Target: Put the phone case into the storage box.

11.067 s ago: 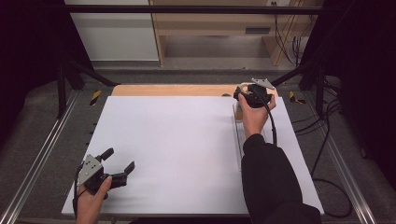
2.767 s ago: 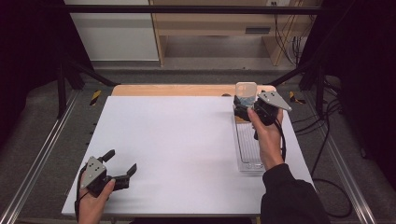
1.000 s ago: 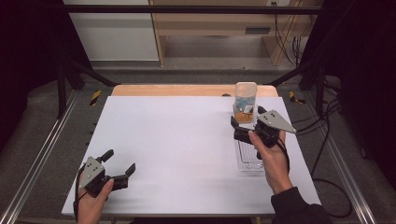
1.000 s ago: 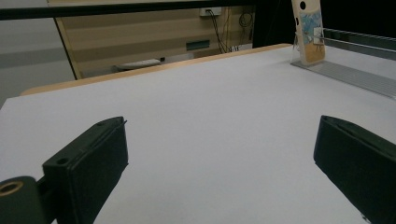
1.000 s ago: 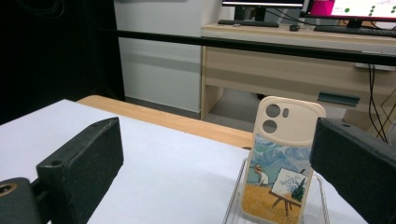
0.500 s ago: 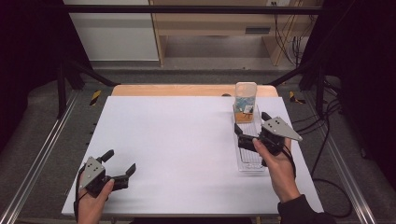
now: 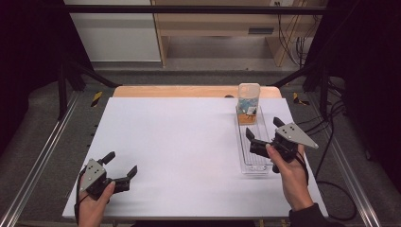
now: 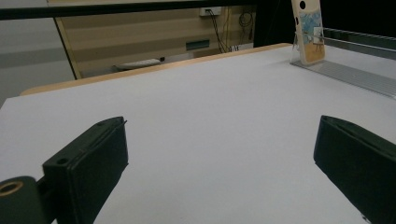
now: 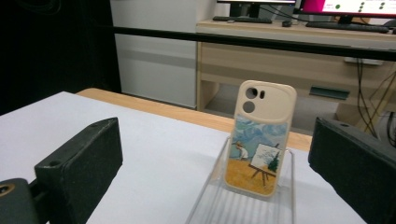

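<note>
Your right gripper gapes empty at the rack's six o'clock; pinch the light, slick, flexible phone case by its side edges

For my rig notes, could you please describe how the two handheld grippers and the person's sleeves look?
Both are black. The left claw and right claw each carry a grey three-cornered plate with dark dots and trail a black cable. A dark sleeve covers the right wrist.

A lab or office test bench: metal frame rails flank the white table, behind it a wooden desk carrying monitors and trailing cables.
</note>
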Motion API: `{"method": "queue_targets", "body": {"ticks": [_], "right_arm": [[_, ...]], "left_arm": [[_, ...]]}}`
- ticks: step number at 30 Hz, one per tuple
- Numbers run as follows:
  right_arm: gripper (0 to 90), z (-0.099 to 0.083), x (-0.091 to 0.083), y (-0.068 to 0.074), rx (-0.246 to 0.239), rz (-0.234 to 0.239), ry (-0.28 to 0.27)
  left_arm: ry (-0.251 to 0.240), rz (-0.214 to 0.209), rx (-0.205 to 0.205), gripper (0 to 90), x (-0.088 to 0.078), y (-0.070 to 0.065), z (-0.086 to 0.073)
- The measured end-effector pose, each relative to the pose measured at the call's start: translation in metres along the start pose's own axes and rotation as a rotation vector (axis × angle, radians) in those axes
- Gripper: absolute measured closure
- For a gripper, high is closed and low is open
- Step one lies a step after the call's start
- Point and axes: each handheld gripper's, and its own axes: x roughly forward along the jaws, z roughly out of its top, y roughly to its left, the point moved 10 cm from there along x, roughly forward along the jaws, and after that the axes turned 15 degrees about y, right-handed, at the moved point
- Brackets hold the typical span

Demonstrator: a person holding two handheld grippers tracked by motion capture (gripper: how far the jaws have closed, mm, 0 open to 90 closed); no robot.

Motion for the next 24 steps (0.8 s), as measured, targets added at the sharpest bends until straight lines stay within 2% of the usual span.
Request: {"method": "queue_targets", "body": {"ticks": [8, 13, 24], "right_arm": [[2.6, -0.007, -0.007, -0.009, 0.011, -0.009, 0.005], [2.5, -0.013, -0.012, -0.019, 0.040, -0.018, -0.002], [2.5, -0.022, -0.023, -0.038, 0.087, -0.029, 0.001]], "left_arm": [[-0.016, -0.003, -0.010, 2.6, -0.004, 0.002, 0.002], [-0.032, -0.003, -0.033, 2.6, -0.008, 0.005, 0.004], [-0.048, 0.004, -0.045, 2.6, -0.021, 0.008, 0.002]]}}
